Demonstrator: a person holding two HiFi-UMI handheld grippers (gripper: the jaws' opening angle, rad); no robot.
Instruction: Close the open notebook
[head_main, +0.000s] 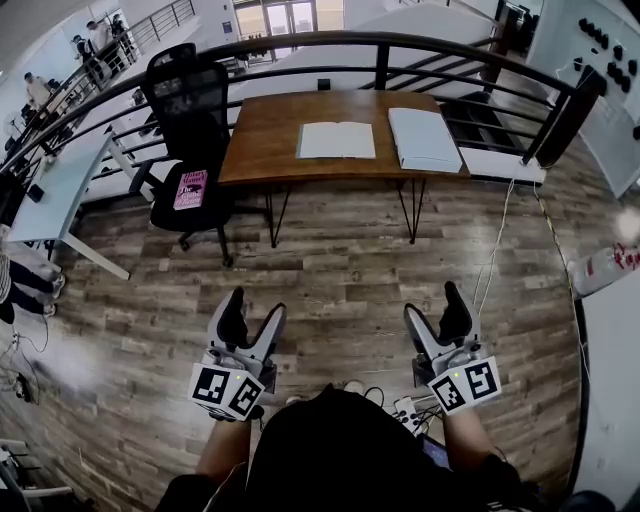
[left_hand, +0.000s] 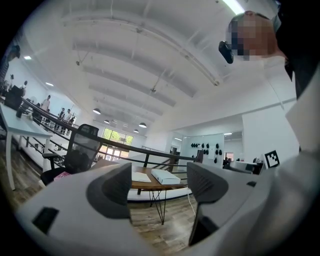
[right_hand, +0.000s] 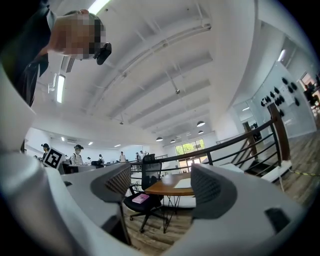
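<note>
An open notebook (head_main: 336, 140) lies flat, white pages up, on the far wooden table (head_main: 260, 150). It is in the left gripper view (left_hand: 141, 176) and the right gripper view (right_hand: 184, 183) too, small between the jaws. A closed white book (head_main: 424, 138) lies to its right. My left gripper (head_main: 255, 308) and right gripper (head_main: 435, 308) are held low over the wood floor, well short of the table. Both point level toward it. Each is open with nothing between its fingers, as the left gripper view (left_hand: 157, 185) and right gripper view (right_hand: 162, 187) show.
A black office chair (head_main: 190, 130) with a pink book (head_main: 190, 188) on its seat stands at the table's left end. A dark curved railing (head_main: 400, 45) runs behind the table. A white desk (head_main: 60, 190) is at the left. Cables and a power strip (head_main: 405, 410) lie by my feet.
</note>
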